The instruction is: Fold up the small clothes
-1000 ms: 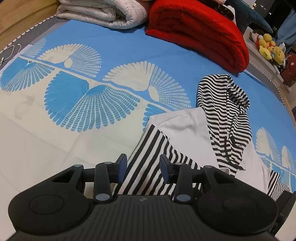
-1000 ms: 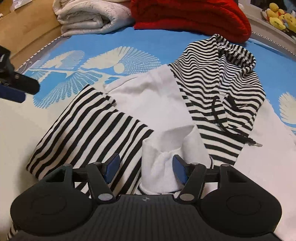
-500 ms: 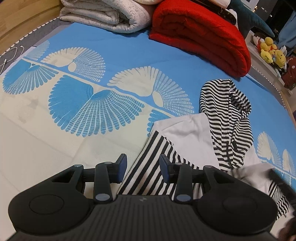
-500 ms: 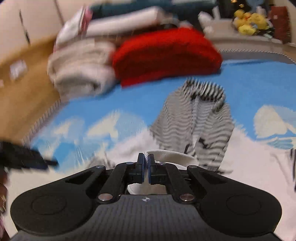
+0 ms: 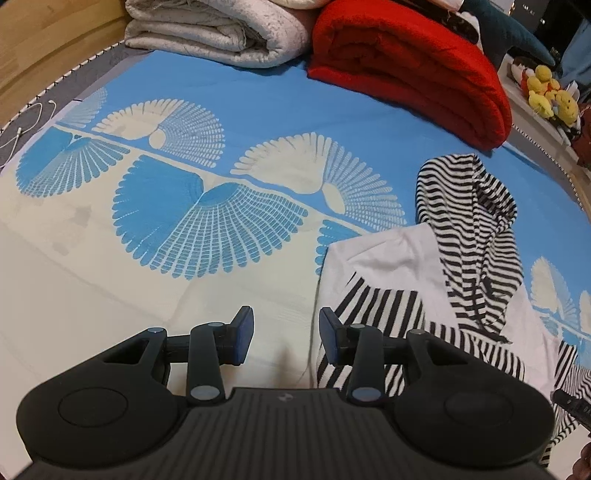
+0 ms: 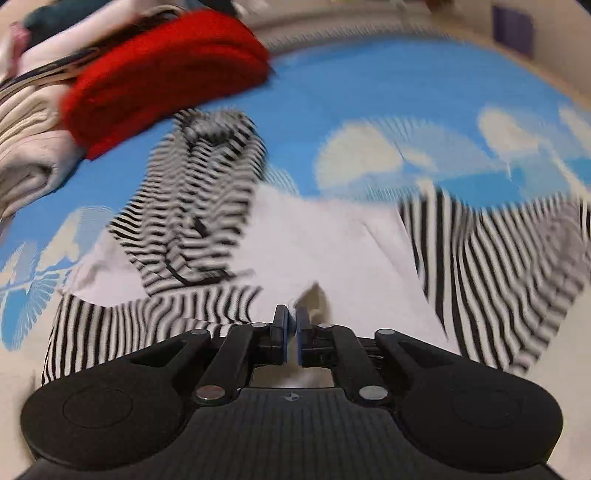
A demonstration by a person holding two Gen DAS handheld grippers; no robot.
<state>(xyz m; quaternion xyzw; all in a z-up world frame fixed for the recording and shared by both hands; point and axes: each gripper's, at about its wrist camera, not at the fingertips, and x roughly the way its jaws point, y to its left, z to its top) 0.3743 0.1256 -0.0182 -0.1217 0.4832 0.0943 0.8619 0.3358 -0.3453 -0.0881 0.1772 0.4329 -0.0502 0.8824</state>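
A hoodie with a white body (image 5: 388, 258), a black-and-white striped hood (image 5: 469, 206) and striped sleeves lies on the blue and cream bedspread (image 5: 184, 221). My left gripper (image 5: 286, 332) is open just left of the hoodie's folded striped sleeve (image 5: 388, 314), with only sheet between its fingers. In the blurred right wrist view, my right gripper (image 6: 291, 328) pinches a thin fold of white fabric from the sleeve's end; its jaws are opening slightly. The hood (image 6: 199, 192) lies ahead on the left and the other striped sleeve (image 6: 498, 258) on the right.
A rolled red blanket (image 5: 406, 62) and a folded pale blanket (image 5: 221, 33) sit at the far end of the bed. Yellow plush toys (image 5: 550, 92) stand on a ledge at the right. A white cable (image 5: 22, 122) lies by the left edge.
My right gripper shut on the white cuff, then rolled and swung right across the hoodie with it. The striped sleeve slid out from under my left gripper, which barely moved.
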